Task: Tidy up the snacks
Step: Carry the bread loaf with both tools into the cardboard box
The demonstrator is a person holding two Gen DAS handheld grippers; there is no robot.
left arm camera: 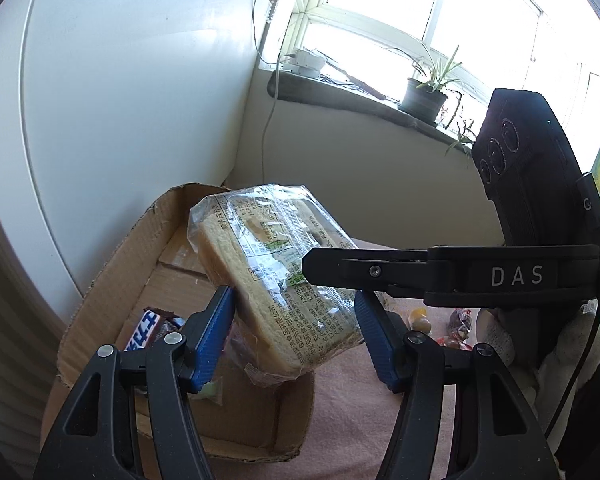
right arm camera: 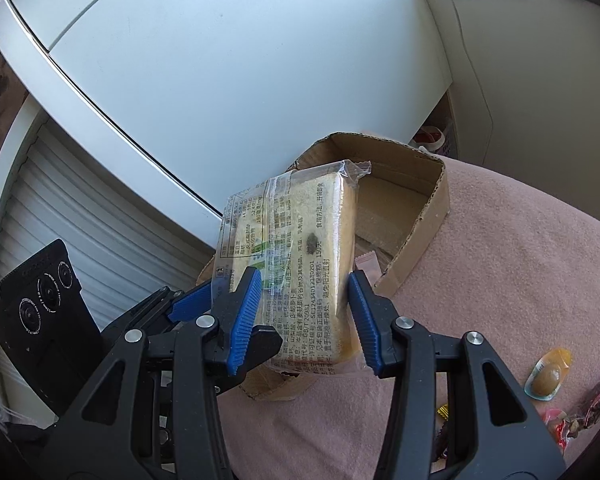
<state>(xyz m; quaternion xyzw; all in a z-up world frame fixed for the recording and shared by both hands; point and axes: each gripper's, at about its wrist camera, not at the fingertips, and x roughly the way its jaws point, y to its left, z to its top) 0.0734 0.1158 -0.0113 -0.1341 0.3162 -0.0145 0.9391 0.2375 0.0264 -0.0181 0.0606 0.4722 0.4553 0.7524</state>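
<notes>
A wrapped slab of sliced bread (left arm camera: 276, 276) is held in the air over a cardboard box (left arm camera: 112, 264). My left gripper (left arm camera: 296, 332) has a blue pad on each side of the bread's near end. My right gripper (right arm camera: 304, 312) also clamps the bread (right arm camera: 300, 248), and its black finger (left arm camera: 364, 270) crosses the pack in the left wrist view. The left gripper's blue pads (right arm camera: 188, 300) show beside the bread in the right wrist view. The box (right arm camera: 428, 208) holds a Snickers bar (left arm camera: 144, 330) and other small wrapped snacks.
The box sits on a pink cloth (right arm camera: 480, 280). Loose snacks lie on it at the right: a clear-wrapped yellow sweet (right arm camera: 548, 372) and red wrapped pieces (right arm camera: 588, 408). A white cabinet (right arm camera: 220, 60) stands behind the box. A potted plant (left arm camera: 424, 96) sits on the windowsill.
</notes>
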